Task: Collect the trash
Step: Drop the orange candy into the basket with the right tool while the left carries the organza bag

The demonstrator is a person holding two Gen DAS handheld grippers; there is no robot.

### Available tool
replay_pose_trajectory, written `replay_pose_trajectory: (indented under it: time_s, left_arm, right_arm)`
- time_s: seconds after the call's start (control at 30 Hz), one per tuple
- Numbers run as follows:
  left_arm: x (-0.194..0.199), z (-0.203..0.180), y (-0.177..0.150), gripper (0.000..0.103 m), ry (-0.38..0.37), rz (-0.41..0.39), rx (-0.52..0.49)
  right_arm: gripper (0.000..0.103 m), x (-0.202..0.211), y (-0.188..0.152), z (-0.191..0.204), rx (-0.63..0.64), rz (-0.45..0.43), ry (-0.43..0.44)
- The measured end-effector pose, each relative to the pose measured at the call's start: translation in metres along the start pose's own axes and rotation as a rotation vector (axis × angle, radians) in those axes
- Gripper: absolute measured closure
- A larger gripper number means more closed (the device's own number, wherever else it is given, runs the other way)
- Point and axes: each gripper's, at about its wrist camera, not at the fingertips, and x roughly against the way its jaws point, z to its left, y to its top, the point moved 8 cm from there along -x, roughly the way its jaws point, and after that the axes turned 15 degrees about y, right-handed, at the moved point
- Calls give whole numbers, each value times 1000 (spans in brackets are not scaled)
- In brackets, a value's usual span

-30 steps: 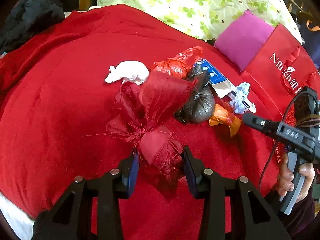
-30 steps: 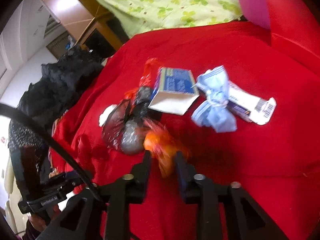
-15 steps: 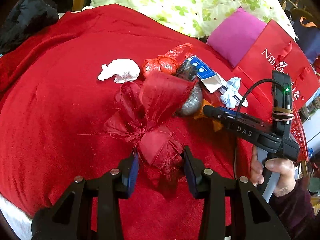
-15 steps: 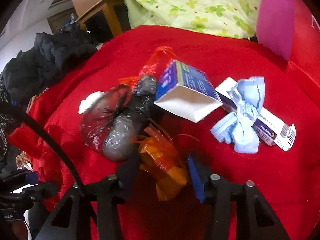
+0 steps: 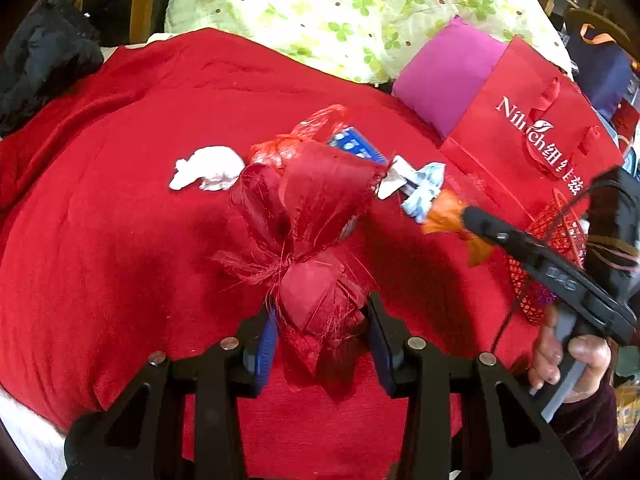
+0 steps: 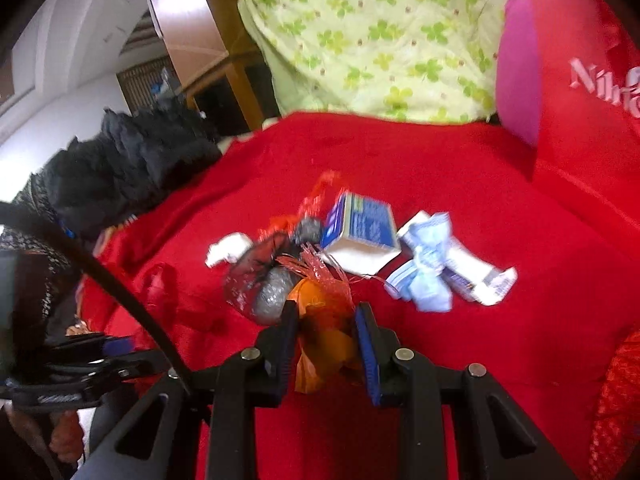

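A: Red cloth covered everything the trash lay on, and the red fabric bundle (image 5: 316,240) sat pinched at its lower knot between the fingers of the left gripper (image 5: 322,330).

B: And the right gripper (image 6: 326,344)?

A: Its fingers were pressed onto the orange wrapper (image 6: 320,320), which hung clear of the red blanket (image 6: 500,320), just this side of the grey foil wad (image 6: 274,292).

B: What remained in the pile?

A: The blue carton (image 6: 360,226), the pale blue crumpled packet (image 6: 424,276) and the white tissue (image 5: 206,168), all close together. The red gift bag (image 5: 532,140) stood at the right, near the wrapper.

B: So how should the carry have gone?

A: Probably slow and level toward the bag, if that was the bin. The wrapper was thin and slippery, so the squeeze needed holding until it was well over the opening; the frayed bundle could shed threads if shaken.
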Motion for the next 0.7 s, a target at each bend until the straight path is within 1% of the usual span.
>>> replay_pose_trajectory:
  time_s: [0.1,0.2,0.3,0.5,0.7]
  left_arm:
    - [8,-14,5,60,-6,-19,-27]
    - [18,-33,11,60,-32,-42,-56]
    - [27,-56,19,60,-57,-62,-85]
    - [42,-108,34,60,-107,-98,-167]
    - [58,-159,45,60,-168,-126,-242]
  right_arm:
    - [72,31,9,3,15,-77,2]
    - [72,74,20,3,30,-180,-2]
    - [72,101,26,-4,17,-246,-13]
    - [72,144,30,-22,-14,-342,-53]
    - [72,180,27,-41,-43,-417,-85]
